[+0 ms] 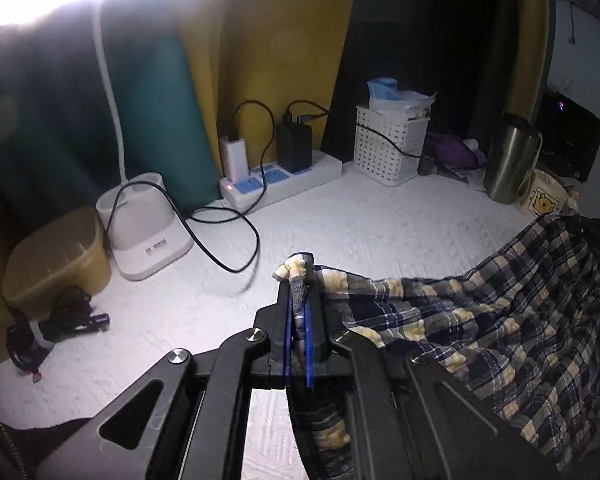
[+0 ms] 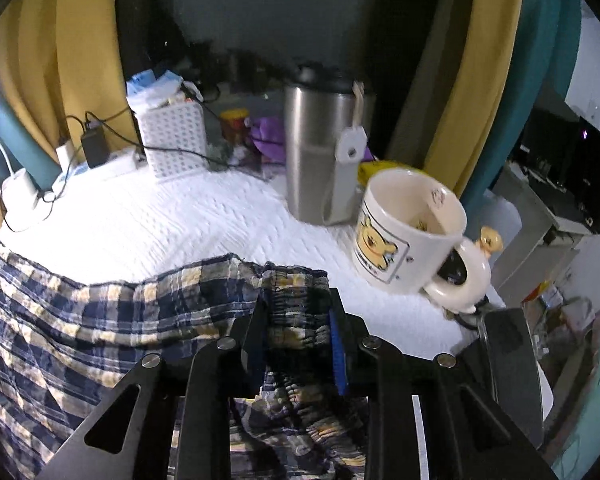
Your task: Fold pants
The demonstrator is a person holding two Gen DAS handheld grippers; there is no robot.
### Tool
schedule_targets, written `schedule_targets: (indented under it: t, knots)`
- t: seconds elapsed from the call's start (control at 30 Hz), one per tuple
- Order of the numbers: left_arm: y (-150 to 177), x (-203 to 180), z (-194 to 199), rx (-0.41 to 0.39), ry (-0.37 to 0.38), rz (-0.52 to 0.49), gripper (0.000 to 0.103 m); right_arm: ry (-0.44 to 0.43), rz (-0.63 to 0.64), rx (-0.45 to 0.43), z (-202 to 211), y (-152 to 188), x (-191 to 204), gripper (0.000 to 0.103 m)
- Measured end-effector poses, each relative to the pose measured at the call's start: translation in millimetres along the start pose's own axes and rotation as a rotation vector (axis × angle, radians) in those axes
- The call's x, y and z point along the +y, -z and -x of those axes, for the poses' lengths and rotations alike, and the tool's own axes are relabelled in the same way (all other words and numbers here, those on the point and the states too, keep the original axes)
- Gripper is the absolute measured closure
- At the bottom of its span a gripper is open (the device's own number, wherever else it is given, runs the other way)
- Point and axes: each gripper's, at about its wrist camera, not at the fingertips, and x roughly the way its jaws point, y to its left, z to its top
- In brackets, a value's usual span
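Little writing could be read: "DAS" was seen on the black part at the far right in the left wrist view, and the print on the lamp base was too blurred. A thin edge of the plaid pants was pinched in the left gripper, the cloth stretched away to its right. The gathered waistband was clamped in the right gripper, the pants trailing left, a bear mug just beyond it to the right.

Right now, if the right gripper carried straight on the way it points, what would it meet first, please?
Probably bare white tabletop: the right gripper, shut on the plaid pants, points down at it. The steel tumbler stands farther along; depth is unclear.
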Motion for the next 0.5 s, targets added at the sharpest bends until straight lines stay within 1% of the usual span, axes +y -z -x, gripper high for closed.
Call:
schedule_targets:
  t: [0.03,0.1,0.23,0.33,0.4,0.5]
  knots:
    - [-1,3,1,-0.005,0.016,0.012,0.1,-0.002,0.0,-0.014,4,-3,3,0.077]
    - [-7,8,5,-0.027,0.014,0.011,0.1,-0.005,0.001,-0.04,11,-11,11,0.077]
    - [-24,24,19,-0.079,-0.021,0.012,0.1,-0.015,0.005,-0.087,19,-33,27,0.077]
    - [-38,42,26,-0.11,-0.064,0.011,0.1,-0.022,-0.001,-0.116,20,-48,36,0.077]
    - [-44,53,26,-0.112,-0.09,0.004,0.1,-0.031,-0.007,-0.118,10,-56,39,0.077]
    - [-45,65,8,-0.068,-0.092,-0.007,0.1,-0.028,-0.02,-0.088,-17,-58,42,0.077]
